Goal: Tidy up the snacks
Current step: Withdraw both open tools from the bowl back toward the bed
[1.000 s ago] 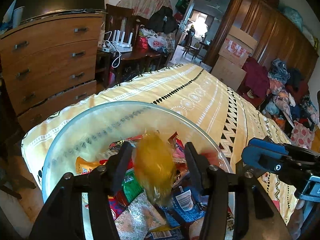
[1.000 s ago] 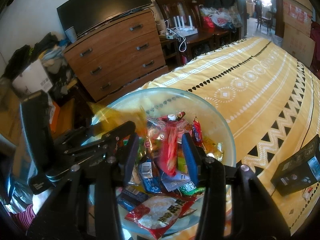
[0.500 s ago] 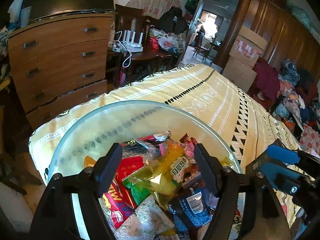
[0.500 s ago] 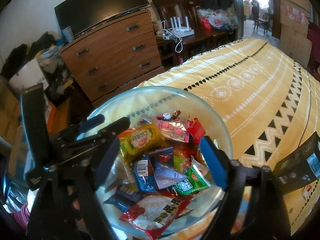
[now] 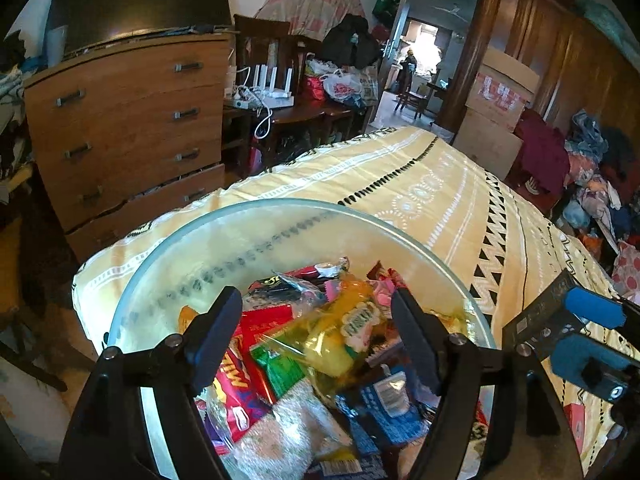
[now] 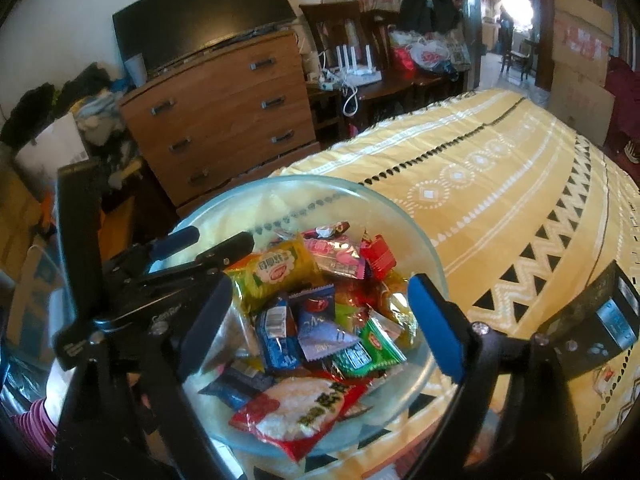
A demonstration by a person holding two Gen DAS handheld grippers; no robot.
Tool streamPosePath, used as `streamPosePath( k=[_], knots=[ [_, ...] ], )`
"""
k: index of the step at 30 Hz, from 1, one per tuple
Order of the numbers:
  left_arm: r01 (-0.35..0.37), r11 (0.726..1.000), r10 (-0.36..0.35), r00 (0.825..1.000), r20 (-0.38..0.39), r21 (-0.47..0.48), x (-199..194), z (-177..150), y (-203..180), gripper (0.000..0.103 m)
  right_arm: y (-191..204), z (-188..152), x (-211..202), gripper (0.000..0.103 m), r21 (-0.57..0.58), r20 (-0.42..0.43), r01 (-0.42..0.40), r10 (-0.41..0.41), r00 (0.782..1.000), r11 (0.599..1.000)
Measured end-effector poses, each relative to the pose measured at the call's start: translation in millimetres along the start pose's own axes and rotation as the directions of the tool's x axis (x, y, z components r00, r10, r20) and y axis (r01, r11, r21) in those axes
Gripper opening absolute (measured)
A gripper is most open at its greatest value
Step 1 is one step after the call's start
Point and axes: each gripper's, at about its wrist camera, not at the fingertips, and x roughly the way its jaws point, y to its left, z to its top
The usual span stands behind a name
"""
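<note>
While my left gripper (image 5: 316, 338) and right gripper (image 6: 320, 322) both hover over the glass bowl (image 6: 416, 236) with jaws apart and empty, the snacks (image 6: 316, 308) lie heaped inside it. Beyond the bowl stretches the yellow patterned bed (image 6: 500, 184), then the wooden dresser (image 6: 224, 116).

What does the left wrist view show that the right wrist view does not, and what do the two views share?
Only the left wrist view: the heap of clothes by the wardrobe at the right, and the right gripper seen from the side.

Only the right wrist view: the left gripper from the side over the bowl's left rim, a white box left of the dresser, and a pink sleeve.

Both: the glass bowl of wrapped snacks on the yellow patterned cloth, the yellow-green packet lying free in it, the wooden dresser, and open jaws holding nothing.
</note>
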Motion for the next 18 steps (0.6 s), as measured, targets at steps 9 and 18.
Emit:
streamPosePath(
  k=[9,18],
  knots=[
    [0.14,0.974,-0.165,0.977,0.133,0.18,-75,-37,-80,0.078,-12,-83,-110,0.092,0.04,0.241,0.125,-0.131,0.962,0.991],
    [0.43,0.812,-0.472,0.881,0.012,0.394,-140,-115,-213,0.078,-82,-251,-172,0.093,0.307,0.139,0.286,-0.34,0.93,0.908]
  ],
)
